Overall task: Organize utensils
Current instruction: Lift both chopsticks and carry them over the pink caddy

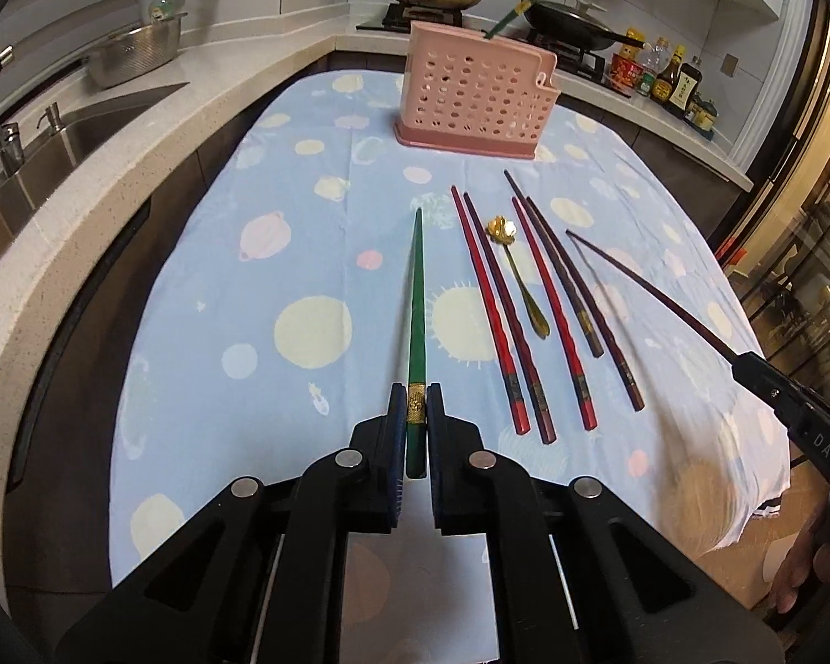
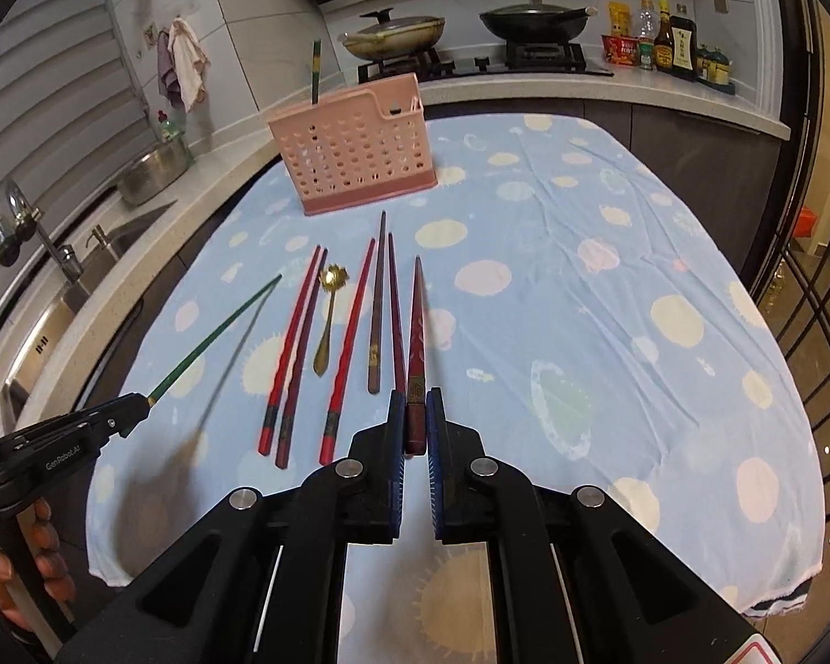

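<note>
My left gripper (image 1: 415,395) is shut on the gold-banded thick end of a green chopstick (image 1: 416,299), which is lifted off the cloth and points away from me. My right gripper (image 2: 415,395) is shut on a dark red chopstick (image 2: 418,321), also raised. Each gripper shows in the other view: the right gripper (image 1: 738,359) at the right edge, the left gripper (image 2: 141,404) at the left. Several red and dark chopsticks (image 1: 550,310) and a gold spoon (image 1: 517,276) lie side by side on the cloth. The pink perforated holder (image 1: 476,94) stands at the far end with another green chopstick (image 1: 512,14) in it.
The blue patterned cloth (image 2: 608,332) covers the table. A counter with a sink (image 1: 99,122) and a metal bowl (image 1: 138,52) runs along the left. The stove with pans (image 2: 531,22) and sauce bottles (image 2: 669,41) is behind the holder. A person's hand (image 2: 39,553) grips the left tool.
</note>
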Motion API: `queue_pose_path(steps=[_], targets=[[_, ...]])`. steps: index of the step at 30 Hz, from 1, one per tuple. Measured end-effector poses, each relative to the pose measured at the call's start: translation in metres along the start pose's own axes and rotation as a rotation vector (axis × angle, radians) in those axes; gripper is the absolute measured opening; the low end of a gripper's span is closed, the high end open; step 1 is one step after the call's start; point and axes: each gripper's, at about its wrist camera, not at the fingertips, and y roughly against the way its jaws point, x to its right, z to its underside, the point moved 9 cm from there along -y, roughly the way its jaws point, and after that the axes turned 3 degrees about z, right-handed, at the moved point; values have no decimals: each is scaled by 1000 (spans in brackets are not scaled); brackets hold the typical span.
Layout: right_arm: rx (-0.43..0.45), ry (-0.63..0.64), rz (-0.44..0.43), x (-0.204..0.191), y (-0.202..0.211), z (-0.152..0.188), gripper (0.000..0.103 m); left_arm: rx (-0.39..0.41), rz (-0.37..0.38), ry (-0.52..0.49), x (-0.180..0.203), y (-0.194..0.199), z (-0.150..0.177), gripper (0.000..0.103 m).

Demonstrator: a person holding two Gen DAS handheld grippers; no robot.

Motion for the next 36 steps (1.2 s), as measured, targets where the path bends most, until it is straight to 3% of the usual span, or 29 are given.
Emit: queue_pose_path(steps=[15,20,36], targets=[[189,-42,-81,-7,43,-100,7,204,-10,4,-10,63,-99,7],[217,-77,-111,-4,44,-127,7,259,-20,-7,-10,70,-137,7],[387,-65,-93,-7,43,-232,7,391,3,-47,11,75,-250,7]])
